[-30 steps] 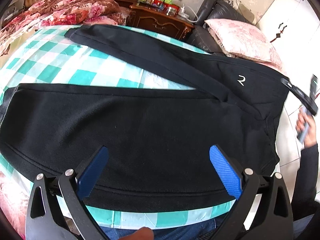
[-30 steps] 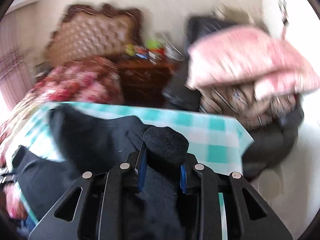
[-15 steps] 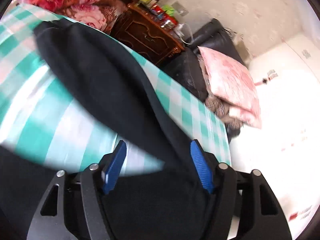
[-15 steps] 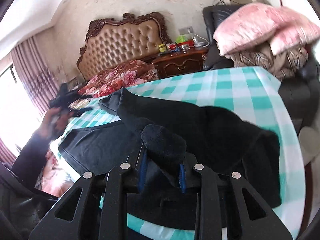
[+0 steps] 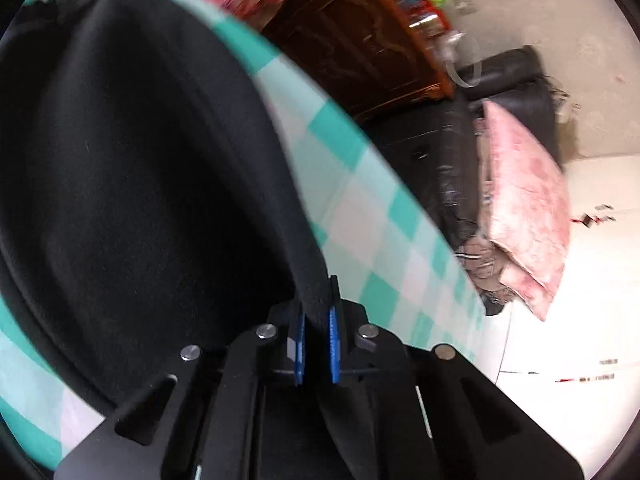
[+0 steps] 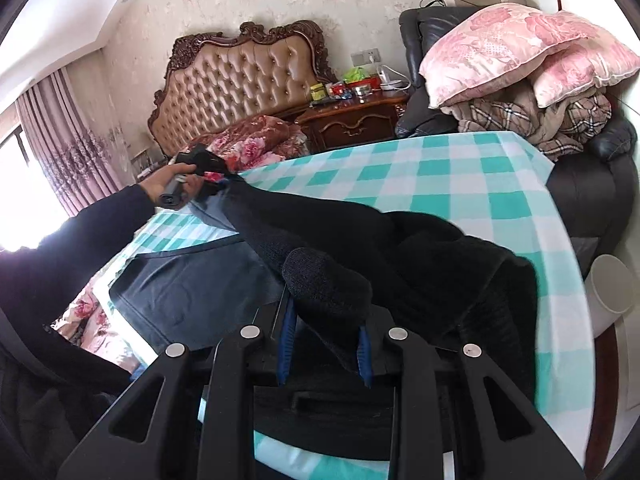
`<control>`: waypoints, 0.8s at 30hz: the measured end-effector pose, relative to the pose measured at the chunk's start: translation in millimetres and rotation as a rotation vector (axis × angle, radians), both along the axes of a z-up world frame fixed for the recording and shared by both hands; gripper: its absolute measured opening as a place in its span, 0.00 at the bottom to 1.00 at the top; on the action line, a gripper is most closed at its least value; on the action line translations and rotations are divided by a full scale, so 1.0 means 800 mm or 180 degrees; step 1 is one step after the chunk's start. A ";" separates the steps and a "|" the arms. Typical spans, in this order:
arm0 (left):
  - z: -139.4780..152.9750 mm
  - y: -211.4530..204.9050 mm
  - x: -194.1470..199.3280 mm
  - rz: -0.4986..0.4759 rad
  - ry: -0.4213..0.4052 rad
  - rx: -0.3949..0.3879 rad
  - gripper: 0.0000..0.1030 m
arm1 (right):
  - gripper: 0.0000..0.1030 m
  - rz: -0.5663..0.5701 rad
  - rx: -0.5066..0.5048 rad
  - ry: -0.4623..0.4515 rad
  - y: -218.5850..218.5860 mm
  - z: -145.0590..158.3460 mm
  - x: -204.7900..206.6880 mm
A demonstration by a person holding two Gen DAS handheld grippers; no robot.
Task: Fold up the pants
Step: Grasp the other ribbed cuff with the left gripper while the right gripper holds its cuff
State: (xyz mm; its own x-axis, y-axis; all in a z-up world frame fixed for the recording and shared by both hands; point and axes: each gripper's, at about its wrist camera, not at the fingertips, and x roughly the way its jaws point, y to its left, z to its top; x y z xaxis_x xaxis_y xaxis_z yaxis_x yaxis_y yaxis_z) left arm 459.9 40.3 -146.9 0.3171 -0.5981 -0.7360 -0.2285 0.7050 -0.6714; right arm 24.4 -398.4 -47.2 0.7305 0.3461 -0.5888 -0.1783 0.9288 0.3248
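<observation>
- On the checked tablecloth [image 6: 460, 168], the black pants [image 6: 328, 240] lie partly spread, one leg raised off the cloth and stretched between the two tools.
- Left gripper [image 5: 316, 332]: blue pads drawn together, clamped on a narrow edge of the pants; in the right wrist view it sits at the far end of the raised leg, in the person's left hand [image 6: 176, 184].
- Right gripper [image 6: 324, 340]: jaws closed on a thick bunched fold of the same garment, near the waist end by my judgement.
- Step in hand, as judged: carrying one leg across onto the other. To do it well, keep both clamps firm, hold the fabric taut and level, and lay edge to edge before letting go.
- Risk: the bunched fold at the right may set down creased.
- Containers: small jars and boxes stand on the wooden nightstand [image 6: 356, 120]; contents too small to tell.
- No container belongs to this task.
</observation>
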 end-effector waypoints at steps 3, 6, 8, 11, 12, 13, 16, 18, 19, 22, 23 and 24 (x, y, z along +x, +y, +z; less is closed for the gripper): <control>0.048 0.025 -0.036 0.0052 -0.0333 -0.0112 0.08 | 0.27 -0.0126 -0.0041 -0.0029 -0.026 0.010 0.010; 0.099 0.058 -0.124 0.0100 -0.0718 -0.0170 0.08 | 0.27 -0.0365 -0.0008 -0.0033 -0.055 0.017 0.014; 0.116 0.082 -0.221 0.0063 -0.0936 -0.0132 0.08 | 0.28 -0.0581 0.0144 0.0055 -0.079 0.013 0.011; 0.090 0.105 -0.330 0.0037 -0.0859 -0.0188 0.08 | 0.32 -0.0882 0.0402 0.0386 -0.099 -0.013 0.009; 0.076 0.108 -0.361 0.0031 -0.0803 -0.0198 0.08 | 0.35 -0.0982 0.0462 0.0548 -0.102 -0.024 0.010; 0.054 0.111 -0.398 0.0017 -0.0730 -0.0189 0.08 | 0.39 -0.1113 0.0550 0.0770 -0.104 -0.040 0.010; 0.015 0.109 -0.440 0.0042 -0.0637 -0.0146 0.08 | 0.45 -0.1276 0.0993 0.0958 -0.111 -0.064 -0.002; -0.001 0.105 -0.447 0.0028 -0.0622 0.0036 0.08 | 0.56 -0.1434 0.1157 0.1061 -0.113 -0.069 -0.014; -0.006 0.103 -0.447 -0.0008 -0.0596 0.0026 0.09 | 0.64 -0.1492 0.1249 0.1084 -0.114 -0.069 -0.021; -0.006 0.108 -0.449 0.0008 -0.0632 0.0057 0.17 | 0.64 -0.1575 0.1591 0.1099 -0.117 -0.071 -0.040; -0.004 0.106 -0.448 -0.0011 -0.0670 0.0150 0.19 | 0.66 -0.1630 0.1696 0.1061 -0.117 -0.071 -0.047; 0.001 0.100 -0.448 -0.0042 -0.0708 0.0302 0.24 | 0.67 -0.1629 0.1743 0.1060 -0.112 -0.069 -0.049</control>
